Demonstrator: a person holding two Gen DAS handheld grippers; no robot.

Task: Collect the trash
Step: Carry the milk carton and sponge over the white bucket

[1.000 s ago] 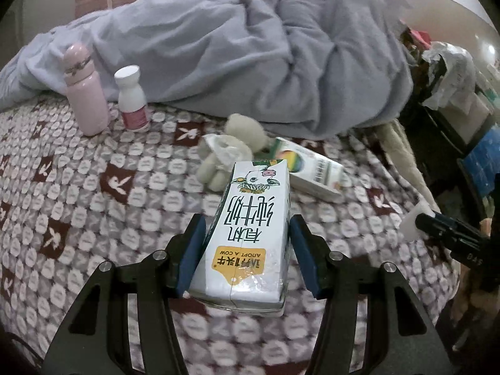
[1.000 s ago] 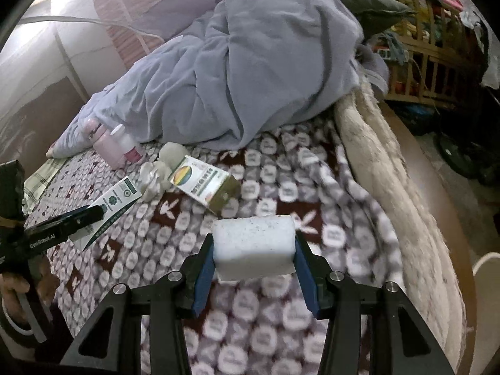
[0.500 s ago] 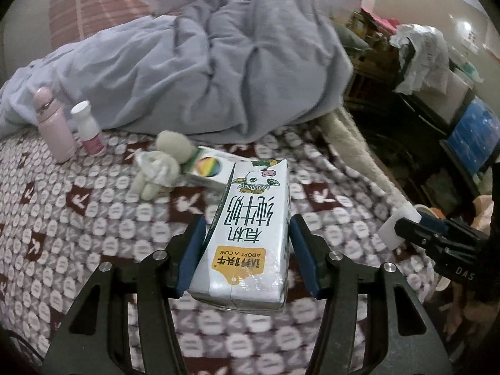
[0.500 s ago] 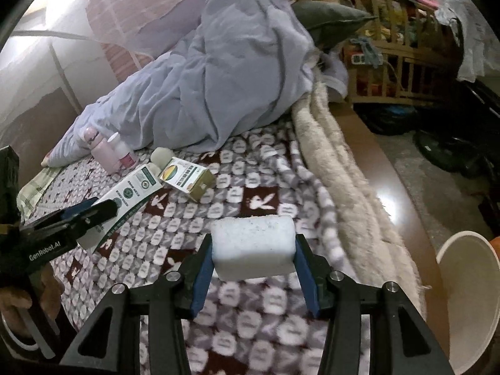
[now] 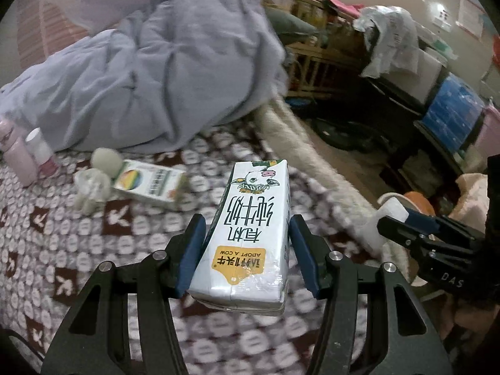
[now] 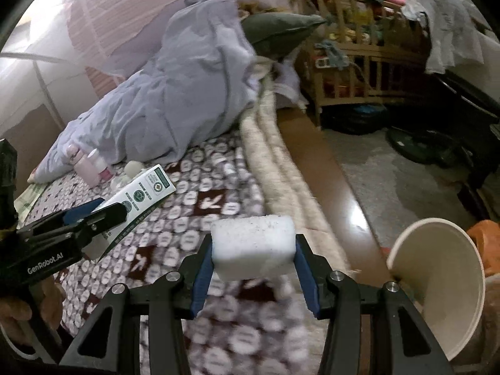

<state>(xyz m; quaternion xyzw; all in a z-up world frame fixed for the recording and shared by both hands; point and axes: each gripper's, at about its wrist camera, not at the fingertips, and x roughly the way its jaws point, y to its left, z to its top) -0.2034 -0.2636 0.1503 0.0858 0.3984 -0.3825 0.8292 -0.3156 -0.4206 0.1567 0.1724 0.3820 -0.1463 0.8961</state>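
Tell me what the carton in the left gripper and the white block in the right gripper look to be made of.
The milk carton looks like coated paperboard: printed, slightly glossy faces, folded seams, crumpled film sheen at its near end. The white block looks like foam, probably polystyrene or sponge: matte, finely speckled surface, rounded edges; which one I cannot tell.

White milk carton (image 5: 250, 234), lavender duvet (image 5: 150, 72)

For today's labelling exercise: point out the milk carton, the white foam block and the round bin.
milk carton (image 5: 250, 234), left wrist view, printed top face.
white foam block (image 6: 253, 243), right wrist view, front face.
round bin (image 6: 437, 287), right wrist view, pale inner wall.
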